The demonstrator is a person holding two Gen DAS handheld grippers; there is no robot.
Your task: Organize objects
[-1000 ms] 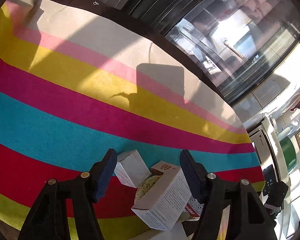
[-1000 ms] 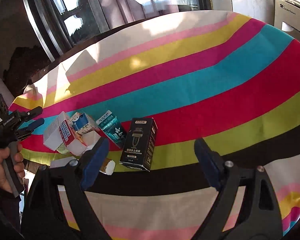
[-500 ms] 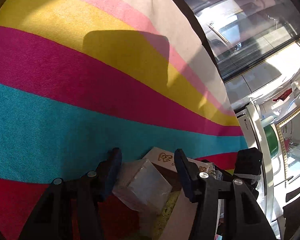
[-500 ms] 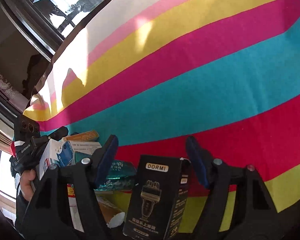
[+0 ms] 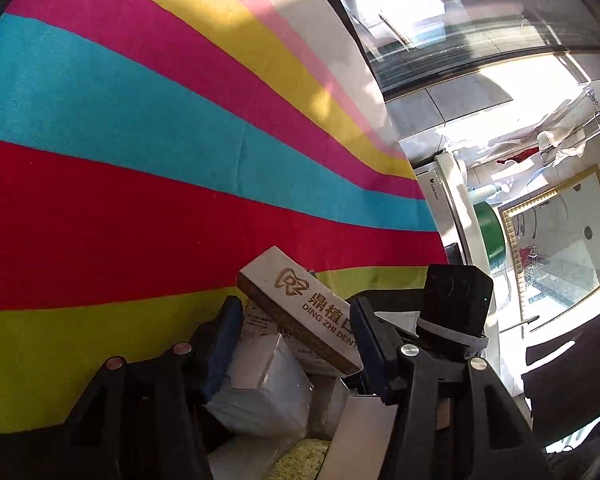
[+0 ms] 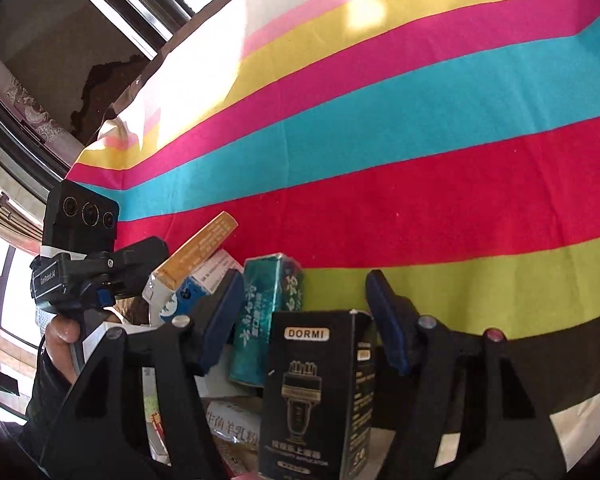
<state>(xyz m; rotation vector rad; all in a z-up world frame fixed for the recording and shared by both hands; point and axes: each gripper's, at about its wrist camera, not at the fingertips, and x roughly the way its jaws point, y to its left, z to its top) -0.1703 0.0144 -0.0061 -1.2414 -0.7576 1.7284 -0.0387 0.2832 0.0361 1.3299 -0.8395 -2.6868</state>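
While both grippers closed in, boxes waited.
Right gripper (image 6: 300,312) straddled the black DORMI cardboard box (image 6: 316,392), jaws just narrowing, untouching — centre first; left gripper (image 5: 296,344) spread around the white wrapped box (image 5: 264,388).

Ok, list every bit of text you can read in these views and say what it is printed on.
"DORMI": black box between the right gripper's fingers.
"DING ZHI DENT", cut off by a finger: white and gold box, with the Chinese characters 鼎植 above.
Brand label: white appliance, too small to read.
Teal box: Chinese lettering, too blurred.
Black box's side panel: too small.
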